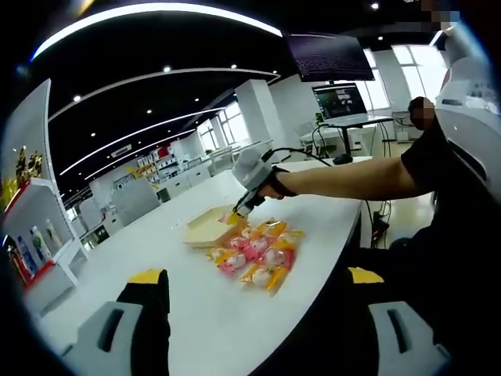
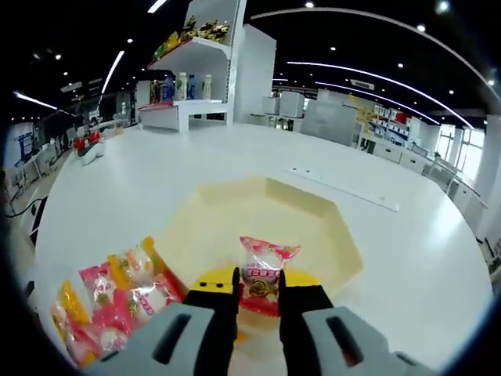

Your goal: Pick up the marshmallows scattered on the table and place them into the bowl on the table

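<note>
— What is held by the right gripper (image 2: 259, 301)?
— A pink-wrapped marshmallow (image 2: 264, 274) is clamped between its jaws, just above the pale bowl (image 2: 329, 227).
— And the left gripper (image 1: 254, 282)?
— Its jaws are spread wide with nothing held. The remaining marshmallows (image 1: 258, 254) are piled on the white table (image 1: 211, 313) beside the bowl.

the bowl (image 2: 266, 227) sits on the worktop (image 2: 235, 157); marshmallow packets (image 2: 109, 301) lie heaped just left of it; 1 packet (image 2: 264, 274) hangs over the bowl, between the right hand-held gripper (image 2: 258, 301) jaws.
</note>
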Action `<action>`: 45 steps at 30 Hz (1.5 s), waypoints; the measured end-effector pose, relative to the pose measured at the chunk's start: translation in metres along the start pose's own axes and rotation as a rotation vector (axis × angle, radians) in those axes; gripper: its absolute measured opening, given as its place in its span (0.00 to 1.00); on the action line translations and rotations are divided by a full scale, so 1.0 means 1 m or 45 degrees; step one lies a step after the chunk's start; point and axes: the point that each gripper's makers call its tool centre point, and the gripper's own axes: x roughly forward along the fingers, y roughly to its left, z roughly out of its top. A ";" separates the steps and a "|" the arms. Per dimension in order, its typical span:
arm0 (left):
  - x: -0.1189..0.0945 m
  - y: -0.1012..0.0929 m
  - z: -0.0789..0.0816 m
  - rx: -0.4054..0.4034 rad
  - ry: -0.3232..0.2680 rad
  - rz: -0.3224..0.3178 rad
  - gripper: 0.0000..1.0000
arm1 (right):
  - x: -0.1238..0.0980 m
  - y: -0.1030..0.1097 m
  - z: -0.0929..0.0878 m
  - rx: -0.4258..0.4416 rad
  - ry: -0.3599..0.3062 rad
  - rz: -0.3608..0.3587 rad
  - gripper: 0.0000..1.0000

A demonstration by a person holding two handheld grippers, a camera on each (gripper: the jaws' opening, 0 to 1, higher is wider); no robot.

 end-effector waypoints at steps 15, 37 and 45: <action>0.002 -0.003 -0.002 0.002 0.006 -0.009 0.91 | -0.009 0.015 -0.011 0.015 0.137 0.036 0.18; 0.000 -0.003 -0.006 -0.005 0.008 -0.004 0.90 | -0.004 0.016 -0.015 0.040 0.167 0.052 0.19; 0.002 -0.004 -0.010 -0.012 0.019 -0.010 0.90 | -0.004 0.017 -0.017 0.049 0.174 0.068 0.21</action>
